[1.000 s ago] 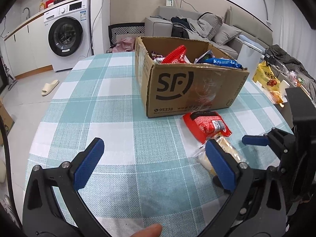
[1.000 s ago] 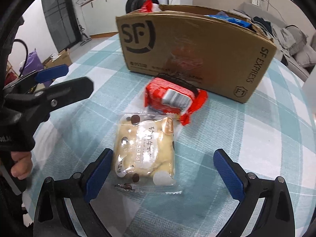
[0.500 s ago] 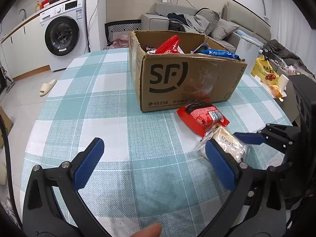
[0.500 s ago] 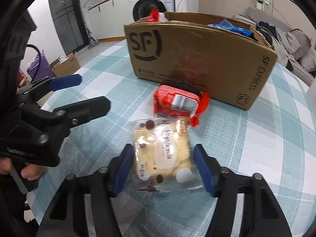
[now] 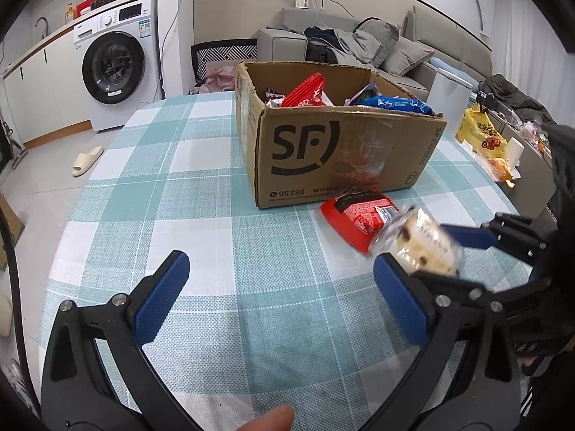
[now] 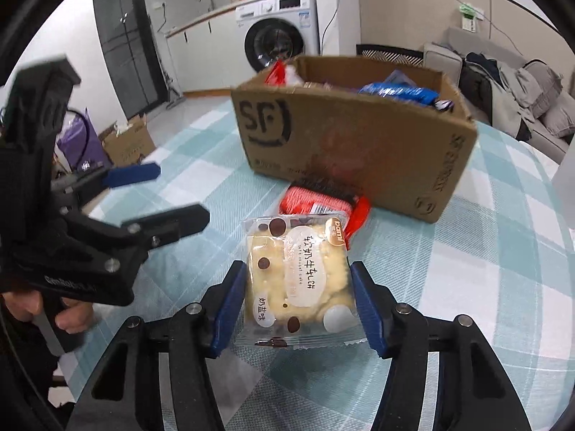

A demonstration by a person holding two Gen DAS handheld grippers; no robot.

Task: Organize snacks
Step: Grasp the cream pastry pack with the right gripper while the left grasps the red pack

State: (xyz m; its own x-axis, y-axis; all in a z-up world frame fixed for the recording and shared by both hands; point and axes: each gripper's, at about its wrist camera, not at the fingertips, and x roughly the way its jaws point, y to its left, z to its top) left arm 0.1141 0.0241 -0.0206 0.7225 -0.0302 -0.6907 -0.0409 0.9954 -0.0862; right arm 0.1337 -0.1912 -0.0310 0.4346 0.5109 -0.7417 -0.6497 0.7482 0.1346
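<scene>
My right gripper point(image 6: 296, 307) is shut on a clear-wrapped cream nougat cake packet point(image 6: 300, 276) and holds it above the table, short of the box. The packet also shows in the left wrist view point(image 5: 422, 242), blurred, between the right gripper's blue fingers. A red snack packet point(image 5: 359, 217) lies on the checked tablecloth in front of the brown SF cardboard box point(image 5: 341, 158), which holds several snack packets; the box point(image 6: 359, 143) and red packet point(image 6: 323, 201) also show in the right wrist view. My left gripper point(image 5: 280, 298) is open and empty over the tablecloth, left of the right gripper.
A yellow bag point(image 5: 481, 134) and small items sit at the table's right edge. A washing machine point(image 5: 115, 61) and a sofa point(image 5: 359, 43) stand beyond the table. The table's near left edge point(image 5: 54, 262) drops to the floor.
My right gripper closed on the cake packet and lifted it off the table toward the box. My left gripper stayed open and drew back slightly.
</scene>
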